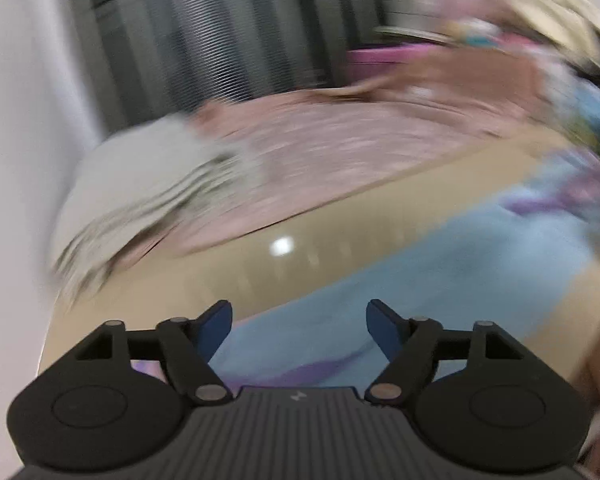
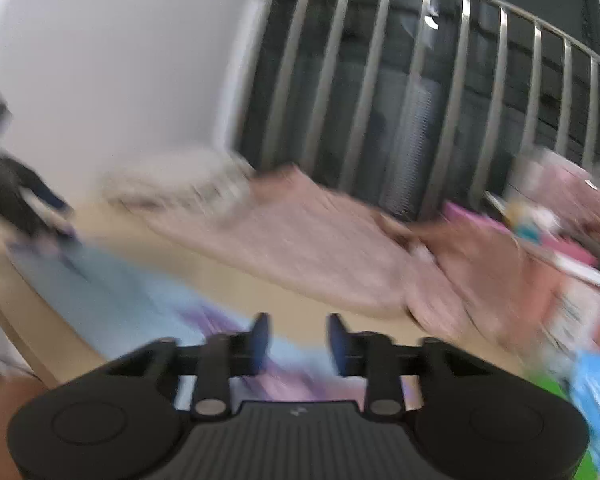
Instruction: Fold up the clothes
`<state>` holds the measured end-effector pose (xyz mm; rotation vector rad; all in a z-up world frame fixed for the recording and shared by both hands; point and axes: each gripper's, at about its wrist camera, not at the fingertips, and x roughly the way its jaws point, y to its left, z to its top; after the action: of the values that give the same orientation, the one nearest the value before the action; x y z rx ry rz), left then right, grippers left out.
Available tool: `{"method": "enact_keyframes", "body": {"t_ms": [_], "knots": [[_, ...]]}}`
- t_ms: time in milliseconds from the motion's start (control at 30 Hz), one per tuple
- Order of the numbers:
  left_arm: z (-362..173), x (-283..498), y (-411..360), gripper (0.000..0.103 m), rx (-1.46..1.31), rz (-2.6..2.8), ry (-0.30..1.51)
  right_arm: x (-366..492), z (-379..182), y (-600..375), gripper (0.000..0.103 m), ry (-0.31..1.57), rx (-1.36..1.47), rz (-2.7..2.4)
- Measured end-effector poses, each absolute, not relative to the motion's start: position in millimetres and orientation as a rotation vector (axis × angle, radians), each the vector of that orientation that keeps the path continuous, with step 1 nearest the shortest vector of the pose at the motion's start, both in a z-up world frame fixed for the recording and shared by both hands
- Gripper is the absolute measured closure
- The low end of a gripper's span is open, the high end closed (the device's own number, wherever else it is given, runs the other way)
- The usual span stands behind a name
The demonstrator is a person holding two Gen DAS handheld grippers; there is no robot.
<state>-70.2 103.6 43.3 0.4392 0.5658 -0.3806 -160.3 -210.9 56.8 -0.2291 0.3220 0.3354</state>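
Both views are motion-blurred. A light blue garment with purple patches [image 1: 440,264] lies spread on the tan table [image 1: 292,248]; it also shows in the right wrist view [image 2: 112,300]. My left gripper [image 1: 299,316] is open and empty, above the garment's near part. My right gripper [image 2: 298,340] is open and empty, above the garment's purple end. The left gripper also shows at the far left of the right wrist view [image 2: 24,204], over the garment's far end.
A pink cloth [image 1: 320,148] lies across the far table, also in the right wrist view [image 2: 300,248]. A grey-white cloth [image 1: 140,176] lies at its left. A pile of mixed clothes [image 1: 520,60] sits at right. A barred window [image 2: 420,92] and white wall [image 2: 120,60] stand behind.
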Motion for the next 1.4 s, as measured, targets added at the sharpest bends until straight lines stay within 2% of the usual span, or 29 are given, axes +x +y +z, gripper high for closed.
{"method": "enact_keyframes", "body": {"t_ms": [33, 133, 200, 233, 267, 300, 333, 433, 500, 567, 633, 700, 767, 867, 967, 1067, 1200, 1333, 1367, 1400], "knots": [[38.9, -68.6, 94.6, 0.027, 0.474, -0.414, 0.576, -148.9, 59.9, -201.4, 0.05, 0.349, -0.239, 0.416], [25.4, -54.6, 83.1, 0.031, 0.495, -0.471, 0.629, -108.3, 51.4, -169.5, 0.052, 0.429, -0.28, 0.587], [21.9, -47.9, 86.1, 0.042, 0.469, -0.497, 0.658, -79.5, 40.4, -152.1, 0.056, 0.498, -0.269, 0.632], [21.2, -45.4, 88.8, 0.045, 0.451, -0.508, 0.671, -66.6, 35.0, -145.1, 0.063, 0.534, -0.254, 0.65], [21.4, -43.2, 92.2, 0.05, 0.427, -0.509, 0.686, -58.0, 30.0, -140.5, 0.087, 0.556, -0.233, 0.67], [21.5, -41.4, 95.3, 0.055, 0.405, -0.507, 0.7, -50.9, 25.4, -135.7, 0.1, 0.582, -0.219, 0.679], [21.1, -41.0, 97.5, 0.056, 0.39, -0.495, 0.71, -50.6, 21.8, -131.7, 0.101, 0.603, -0.229, 0.671], [21.5, -39.2, 111.6, 0.053, 0.352, -0.453, 0.731, -87.2, 20.6, -126.8, 0.101, 0.535, -0.351, 0.712], [22.4, -37.8, 125.3, 0.041, 0.31, -0.448, 0.758, -104.0, 16.2, -127.5, 0.101, 0.548, -0.386, 0.728], [28.9, -38.4, 137.7, 0.041, 0.238, -0.478, 0.768, -112.2, 17.1, -130.9, 0.101, 0.558, -0.383, 0.729], [39.0, -40.1, 147.9, 0.04, 0.154, -0.514, 0.756, -115.6, 22.3, -136.6, 0.094, 0.558, -0.353, 0.727], [51.4, -41.3, 154.0, 0.026, 0.074, -0.499, 0.708, -115.8, 35.5, -145.7, 0.074, 0.512, -0.274, 0.735], [52.3, -35.7, 149.1, 0.025, 0.077, -0.423, 0.697, -110.3, 41.6, -152.7, 0.07, 0.472, -0.184, 0.716], [34.4, -26.2, 129.5, 0.025, 0.181, -0.328, 0.759, -89.3, 31.2, -153.5, 0.072, 0.535, -0.138, 0.553], [22.0, -37.7, 114.6, 0.023, 0.294, -0.288, 0.745, -92.2, 12.2, -151.8, 0.08, 0.615, -0.258, 0.498], [20.3, -52.2, 115.4, 0.017, 0.276, -0.257, 0.741, -107.4, 20.3, -174.6, 0.078, 0.606, -0.189, 0.485], [20.4, -59.0, 114.9, 0.016, 0.261, -0.204, 0.734, -98.9, 32.4, -213.2, 0.07, 0.555, -0.092, 0.271], [19.1, -60.4, 114.9, 0.015, 0.255, -0.166, 0.734, -72.6, 18.3, -232.6, 0.071, 0.593, -0.136, 0.017], [18.8, -61.4, 115.9, 0.014, 0.253, -0.157, 0.735, -69.7, 13.4, -233.0, 0.083, 0.625, -0.142, 0.015], [18.6, -62.4, 116.9, 0.013, 0.25, -0.148, 0.737, -70.7, 9.8, -234.7, 0.099, 0.644, -0.124, 0.025]]}}
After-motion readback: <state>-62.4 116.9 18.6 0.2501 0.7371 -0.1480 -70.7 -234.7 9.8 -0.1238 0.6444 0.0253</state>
